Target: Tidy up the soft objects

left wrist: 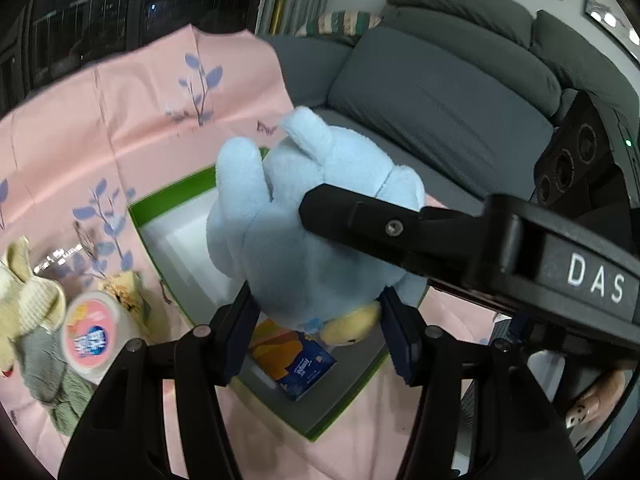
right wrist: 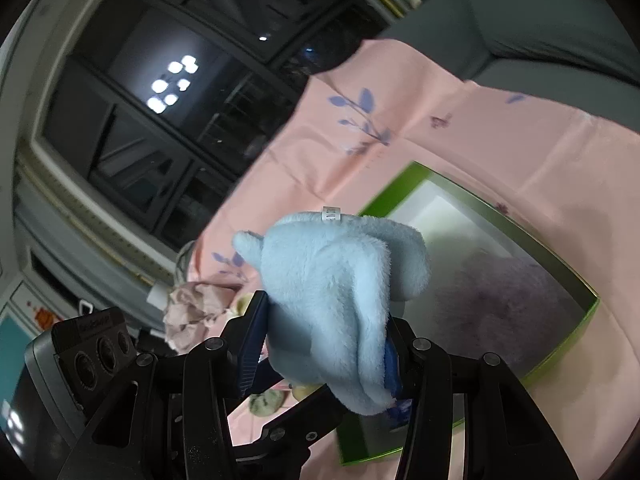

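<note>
A light blue plush toy [left wrist: 304, 208] with a yellow foot hangs over an open green-rimmed box [left wrist: 172, 196]. My left gripper [left wrist: 318, 320] is shut on the toy's lower part, its blue pads pressing both sides. A finger of my right gripper [left wrist: 352, 216] comes in from the right and lies against the toy. In the right wrist view, my right gripper [right wrist: 322, 352] is shut on the same plush toy [right wrist: 332, 280], above the green box [right wrist: 480, 216]. A blue and orange tissue pack [left wrist: 292, 360] lies inside the box.
The box sits on a pink sheet with blue leaf print [left wrist: 120, 120]. At the left are a round tub with a pink lid [left wrist: 96, 336], cream knitted pieces [left wrist: 28, 296] and a grey-green cloth [left wrist: 52, 376]. A grey sofa [left wrist: 440, 92] stands behind. A crumpled pinkish cloth [right wrist: 192, 312] lies near the dark window [right wrist: 160, 120].
</note>
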A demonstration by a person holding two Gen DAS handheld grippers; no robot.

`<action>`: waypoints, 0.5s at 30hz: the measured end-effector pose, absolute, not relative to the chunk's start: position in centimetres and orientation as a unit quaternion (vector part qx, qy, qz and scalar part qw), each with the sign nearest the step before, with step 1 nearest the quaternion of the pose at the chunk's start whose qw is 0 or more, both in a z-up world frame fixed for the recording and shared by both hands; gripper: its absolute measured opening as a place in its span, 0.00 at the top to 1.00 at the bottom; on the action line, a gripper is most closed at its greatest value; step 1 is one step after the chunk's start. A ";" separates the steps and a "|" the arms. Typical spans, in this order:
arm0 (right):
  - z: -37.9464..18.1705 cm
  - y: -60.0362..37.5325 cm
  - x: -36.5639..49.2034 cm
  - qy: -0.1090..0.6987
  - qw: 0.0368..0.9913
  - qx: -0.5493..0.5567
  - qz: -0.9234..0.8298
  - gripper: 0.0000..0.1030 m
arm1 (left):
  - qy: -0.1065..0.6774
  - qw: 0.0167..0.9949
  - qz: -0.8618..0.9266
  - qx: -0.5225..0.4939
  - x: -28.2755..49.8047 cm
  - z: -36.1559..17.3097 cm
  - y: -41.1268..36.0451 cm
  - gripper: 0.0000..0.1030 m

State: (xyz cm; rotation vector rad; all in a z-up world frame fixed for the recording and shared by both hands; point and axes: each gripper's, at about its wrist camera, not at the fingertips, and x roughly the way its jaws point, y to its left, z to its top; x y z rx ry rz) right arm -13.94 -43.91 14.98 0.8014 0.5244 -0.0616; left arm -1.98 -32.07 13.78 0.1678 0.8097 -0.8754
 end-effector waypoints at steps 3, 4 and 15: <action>14.0 -44.7 -13.6 0.265 0.876 0.401 -0.040 0.51 | 0.394 0.821 -0.403 0.085 -1.5 13.0 -32.8 0.44; 13.7 -45.0 -13.5 0.266 0.874 0.404 -0.043 0.51 | 0.396 0.820 -0.404 0.085 -1.4 12.8 -33.0 0.44; 11.6 -46.6 -13.4 0.293 0.851 0.428 -0.077 0.51 | 0.431 0.803 -0.399 0.096 -0.4 10.6 -34.9 0.44</action>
